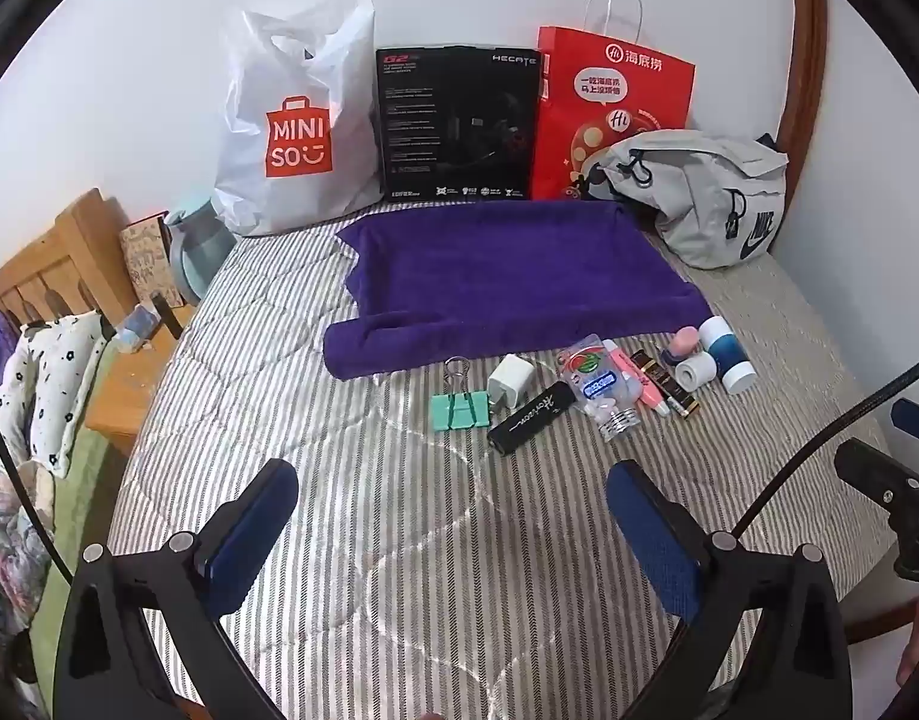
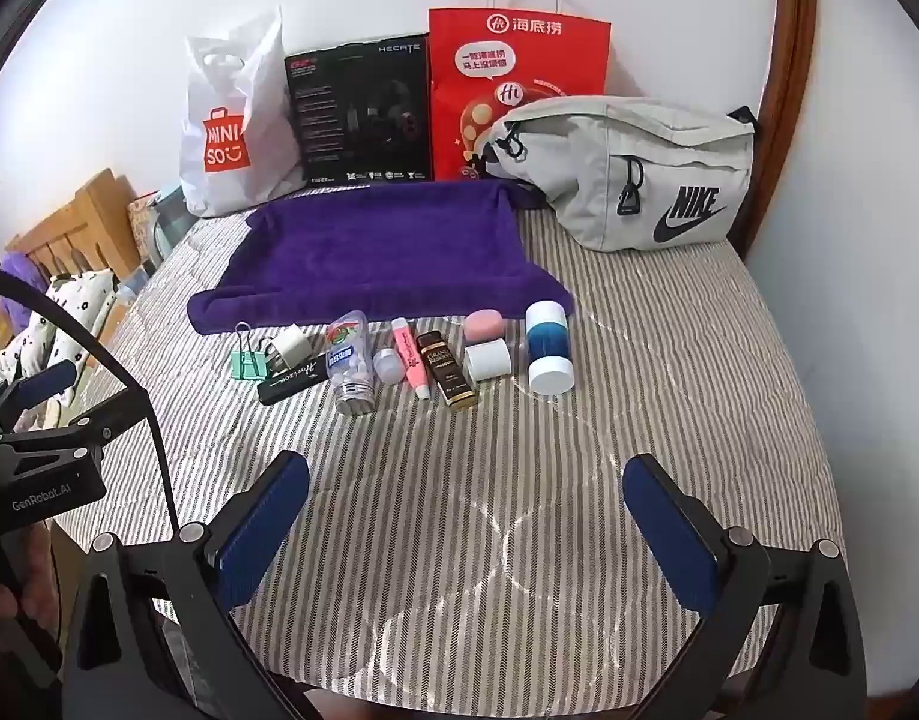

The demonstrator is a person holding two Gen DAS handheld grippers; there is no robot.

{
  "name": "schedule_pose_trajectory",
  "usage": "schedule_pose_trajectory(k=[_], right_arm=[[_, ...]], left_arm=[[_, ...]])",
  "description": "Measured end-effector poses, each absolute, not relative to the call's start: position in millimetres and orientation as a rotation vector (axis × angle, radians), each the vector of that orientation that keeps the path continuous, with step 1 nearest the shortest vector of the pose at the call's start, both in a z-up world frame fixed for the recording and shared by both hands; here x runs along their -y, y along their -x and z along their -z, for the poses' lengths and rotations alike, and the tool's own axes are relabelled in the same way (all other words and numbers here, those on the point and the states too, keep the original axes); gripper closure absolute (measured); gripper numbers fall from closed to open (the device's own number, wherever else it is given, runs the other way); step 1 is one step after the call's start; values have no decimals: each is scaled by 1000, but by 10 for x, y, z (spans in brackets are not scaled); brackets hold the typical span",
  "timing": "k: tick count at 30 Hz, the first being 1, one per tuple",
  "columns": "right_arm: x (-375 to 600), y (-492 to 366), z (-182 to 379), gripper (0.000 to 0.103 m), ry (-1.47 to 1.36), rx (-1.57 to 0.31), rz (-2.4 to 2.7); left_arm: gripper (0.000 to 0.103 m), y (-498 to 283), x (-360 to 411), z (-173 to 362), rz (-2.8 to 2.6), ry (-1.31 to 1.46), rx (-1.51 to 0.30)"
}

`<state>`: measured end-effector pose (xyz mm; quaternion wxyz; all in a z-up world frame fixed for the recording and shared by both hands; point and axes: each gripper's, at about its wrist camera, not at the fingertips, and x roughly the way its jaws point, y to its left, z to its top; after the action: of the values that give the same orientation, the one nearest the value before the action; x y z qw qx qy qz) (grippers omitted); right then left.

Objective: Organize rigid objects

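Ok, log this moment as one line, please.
left gripper: open, empty | right gripper: open, empty | small items: row on striped bedspread, untouched | purple towel: bare

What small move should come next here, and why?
Probably bring the right gripper forward and down toward the blue-and-white cylindrical container. Both grippers hang open and empty over the striped bed cover, the small items lie in a row untouched, and this container lies at the row's right end, nearest that gripper.

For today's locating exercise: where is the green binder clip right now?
The green binder clip lies on the striped bedcover at the left end of the row of small items, beside the white charger plug, just in front of the purple towel.
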<state>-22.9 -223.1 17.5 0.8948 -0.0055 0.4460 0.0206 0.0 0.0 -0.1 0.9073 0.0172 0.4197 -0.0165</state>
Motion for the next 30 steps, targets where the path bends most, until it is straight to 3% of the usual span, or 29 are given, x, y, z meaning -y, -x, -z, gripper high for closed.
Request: schedule_pose_trajectory(k=[30], right_arm=[[2218,236,-227,0,9,-918,-43]], left_arm=[[0,23,-22,5,73,-9,-864]])
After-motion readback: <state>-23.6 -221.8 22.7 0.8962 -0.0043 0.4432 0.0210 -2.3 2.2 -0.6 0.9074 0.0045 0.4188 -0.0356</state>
